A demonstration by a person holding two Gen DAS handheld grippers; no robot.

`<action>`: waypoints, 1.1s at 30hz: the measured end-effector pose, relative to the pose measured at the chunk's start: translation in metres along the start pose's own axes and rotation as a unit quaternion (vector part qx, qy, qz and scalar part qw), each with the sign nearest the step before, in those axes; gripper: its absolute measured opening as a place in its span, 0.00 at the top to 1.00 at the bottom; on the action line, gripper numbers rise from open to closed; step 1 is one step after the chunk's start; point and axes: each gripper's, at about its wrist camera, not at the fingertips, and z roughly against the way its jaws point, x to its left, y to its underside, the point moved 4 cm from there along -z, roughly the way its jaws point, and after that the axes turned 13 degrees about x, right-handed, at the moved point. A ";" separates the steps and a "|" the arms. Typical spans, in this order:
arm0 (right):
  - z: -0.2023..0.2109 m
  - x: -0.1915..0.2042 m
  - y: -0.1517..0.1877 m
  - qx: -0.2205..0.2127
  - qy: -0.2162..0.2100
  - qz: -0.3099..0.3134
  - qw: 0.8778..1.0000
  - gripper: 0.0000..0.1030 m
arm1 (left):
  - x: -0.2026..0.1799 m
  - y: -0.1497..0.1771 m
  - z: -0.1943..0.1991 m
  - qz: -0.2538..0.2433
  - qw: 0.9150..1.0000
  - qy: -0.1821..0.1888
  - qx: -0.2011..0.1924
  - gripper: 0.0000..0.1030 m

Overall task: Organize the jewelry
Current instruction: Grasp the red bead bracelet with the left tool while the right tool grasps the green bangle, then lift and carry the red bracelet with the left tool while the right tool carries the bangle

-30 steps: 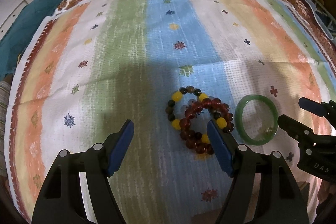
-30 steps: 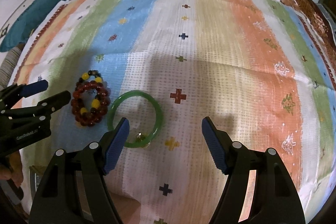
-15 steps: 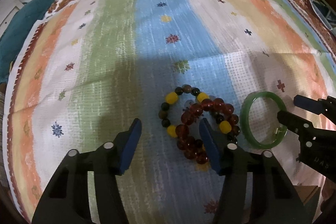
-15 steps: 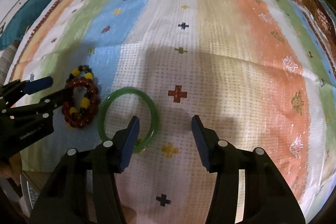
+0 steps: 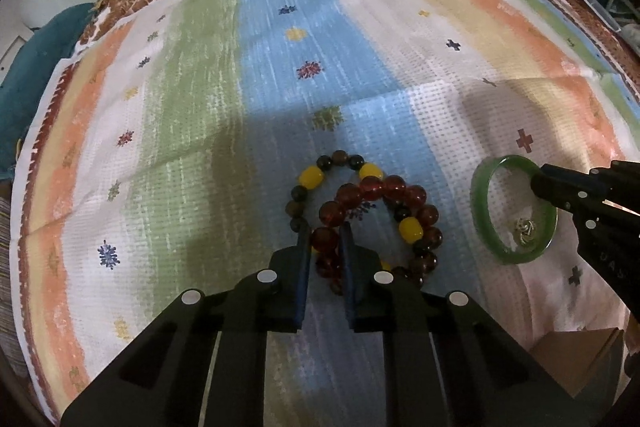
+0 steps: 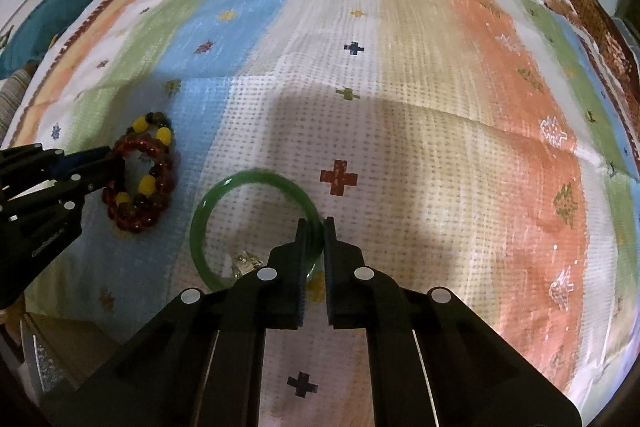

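Near the striped cloth's (image 5: 400, 75) front edge, left gripper (image 5: 325, 239) is clenched on the red bead bracelet (image 5: 376, 215); right gripper (image 6: 314, 239) clamps the green bangle's (image 6: 208, 223) right rim, bangle lying rightward of the beads

Dim warm light, soft shadows across the cloth (image 5: 360, 75), fisheye-curved edges, dark vignette

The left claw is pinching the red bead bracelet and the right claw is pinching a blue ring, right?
Not quite: the ring is green, not blue. The right wrist view shows the right claw pinching a green bangle. The left claw does pinch the red bead bracelet.
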 end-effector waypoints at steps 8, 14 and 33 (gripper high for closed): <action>0.017 0.001 -0.002 -0.025 0.017 0.003 1.000 0.92 | -0.004 0.009 0.020 -0.015 1.000 0.004 -0.022 0.87; 0.035 0.003 0.000 -0.045 0.002 0.000 0.999 0.92 | -0.003 0.013 0.043 0.002 0.999 0.010 -0.037 0.87; 0.078 0.010 0.024 -0.072 -0.020 -0.007 0.997 0.92 | 0.007 0.030 0.091 0.053 0.997 0.026 -0.050 0.87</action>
